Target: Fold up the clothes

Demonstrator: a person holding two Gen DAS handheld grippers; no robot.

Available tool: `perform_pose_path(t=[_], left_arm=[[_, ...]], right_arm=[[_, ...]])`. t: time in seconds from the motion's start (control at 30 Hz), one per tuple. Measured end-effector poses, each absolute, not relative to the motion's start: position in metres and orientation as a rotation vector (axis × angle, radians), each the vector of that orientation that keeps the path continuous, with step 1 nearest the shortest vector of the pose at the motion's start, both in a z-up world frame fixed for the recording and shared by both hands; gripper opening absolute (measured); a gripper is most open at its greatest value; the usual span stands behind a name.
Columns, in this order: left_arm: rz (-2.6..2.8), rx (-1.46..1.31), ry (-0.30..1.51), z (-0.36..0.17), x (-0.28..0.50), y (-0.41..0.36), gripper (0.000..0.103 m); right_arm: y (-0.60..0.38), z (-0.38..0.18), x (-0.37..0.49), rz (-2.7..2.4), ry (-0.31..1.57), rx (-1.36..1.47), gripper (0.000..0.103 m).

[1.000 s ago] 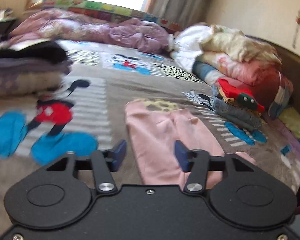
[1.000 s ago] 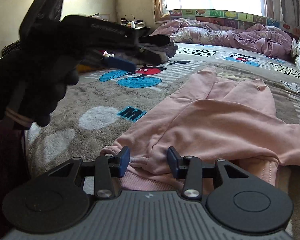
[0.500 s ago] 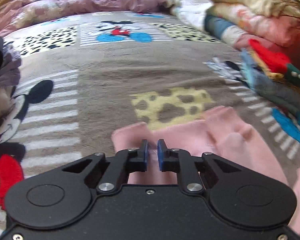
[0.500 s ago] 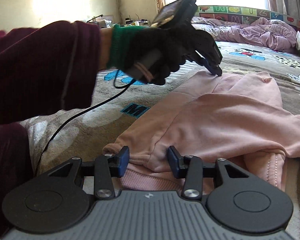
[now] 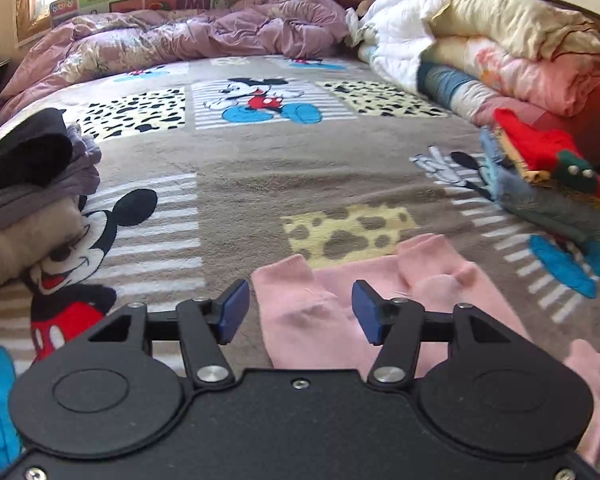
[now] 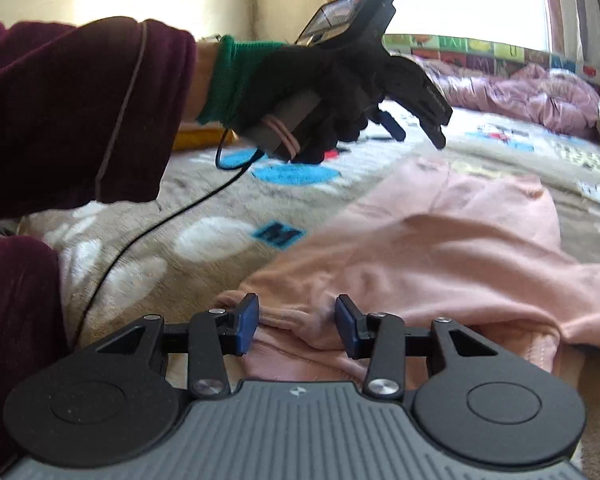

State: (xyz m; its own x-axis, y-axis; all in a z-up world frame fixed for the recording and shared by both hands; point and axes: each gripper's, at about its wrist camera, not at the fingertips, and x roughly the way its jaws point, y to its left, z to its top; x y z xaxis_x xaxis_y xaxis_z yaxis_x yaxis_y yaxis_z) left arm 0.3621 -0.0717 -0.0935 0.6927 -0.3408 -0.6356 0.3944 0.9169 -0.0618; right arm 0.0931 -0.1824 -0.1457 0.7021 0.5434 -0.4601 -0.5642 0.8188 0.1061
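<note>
Two grippers: both spread wide, holding nothing.
Left gripper point(image 5: 298, 312): raised above the far end of the pink garment point(image 5: 332, 312).
Right gripper point(image 6: 296, 326): fingers straddle the garment's near hem.
Garment: flat on the cartoon blanket point(image 5: 240, 168).

We saw a pale pink garment point(image 6: 440, 256) lying spread on the bed, soft and fleecy, rumpled with shallow folds. Its ribbed hem point(image 6: 296, 320) bunched at the near edge, slightly turned up. At the far end two cuffed ends point(image 5: 288, 276) lay flat side by side, the left one nearer us.
</note>
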Motion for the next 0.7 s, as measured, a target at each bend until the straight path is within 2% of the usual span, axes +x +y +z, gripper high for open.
perform_pose_path(t=[0.07, 0.1, 0.37, 0.53, 0.7], left_arm=[[-0.432, 0.119, 0.664, -0.082, 0.338, -0.08, 0.068], [-0.442, 0.138, 0.649, -0.076, 0.325, -0.084, 0.069], [-0.598, 0.318, 0.525, -0.064, 0.22, -0.147, 0.07], [-0.666, 0.6, 0.469, -0.1, 0.161, -0.22, 0.07], [-0.633, 0.952, 0.381, -0.153, 0.124, -0.273, 0.068]], right_arm=[[-0.188, -0.141, 0.087, 0.62, 0.472, -0.021, 0.043], [-0.194, -0.138, 0.084, 0.624, 0.46, 0.005, 0.043], [-0.327, -0.135, 0.08, 0.333, 0.44, 0.447, 0.044], [-0.412, -0.172, 0.068, 0.129, 0.406, 0.829, 0.049], [-0.438, -0.196, 0.065, 0.06, 0.376, 0.978, 0.049]])
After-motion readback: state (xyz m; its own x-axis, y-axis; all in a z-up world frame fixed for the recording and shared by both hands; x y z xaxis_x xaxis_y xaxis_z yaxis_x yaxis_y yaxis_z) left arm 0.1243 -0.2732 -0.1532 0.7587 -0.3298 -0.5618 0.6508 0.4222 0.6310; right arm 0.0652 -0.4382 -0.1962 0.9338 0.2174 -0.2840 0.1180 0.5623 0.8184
